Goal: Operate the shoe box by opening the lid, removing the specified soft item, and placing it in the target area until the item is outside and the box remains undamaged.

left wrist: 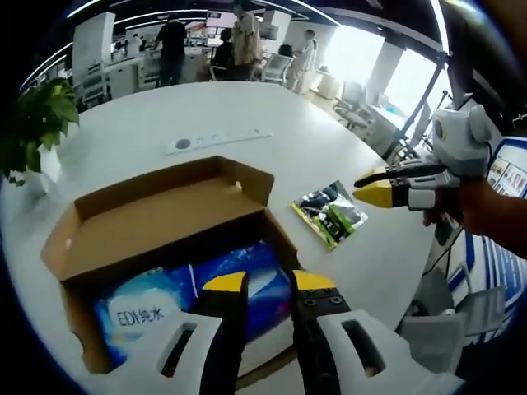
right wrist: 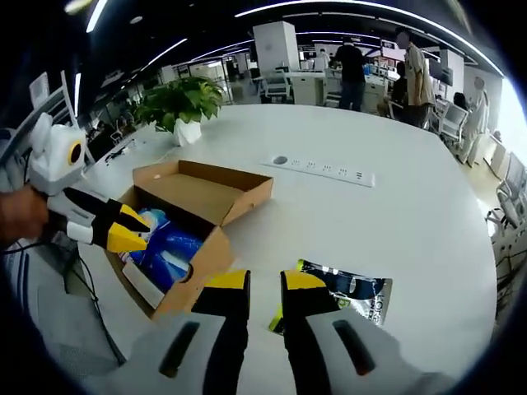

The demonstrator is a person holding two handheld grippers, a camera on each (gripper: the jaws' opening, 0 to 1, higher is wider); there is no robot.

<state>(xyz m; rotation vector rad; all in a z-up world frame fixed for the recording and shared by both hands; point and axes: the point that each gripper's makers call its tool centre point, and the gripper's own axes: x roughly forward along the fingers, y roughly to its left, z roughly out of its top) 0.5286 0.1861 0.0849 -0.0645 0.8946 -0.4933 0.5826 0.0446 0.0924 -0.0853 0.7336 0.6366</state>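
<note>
Box (left wrist: 156, 222) is seen open on white table (left wrist: 148, 123), lid folded back, blue packs (left wrist: 198, 288) inside. Dark soft packet (left wrist: 329, 212) lies on table just beside box, outside it. Left gripper (left wrist: 270, 281) is held over box, jaws narrowly apart, empty. Right gripper (right wrist: 255, 280) is held above packet (right wrist: 350, 288), narrow gap, nothing gripped. Plant (right wrist: 181, 100) sits at table edge.

Table (right wrist: 428, 214): box (right wrist: 198, 193), lid open, packs (right wrist: 169, 247) inside; packet (right wrist: 350, 292) just beside it on the tabletop; power strip (right wrist: 321, 170) beyond both; plant (right wrist: 181, 103) at far edge.
</note>
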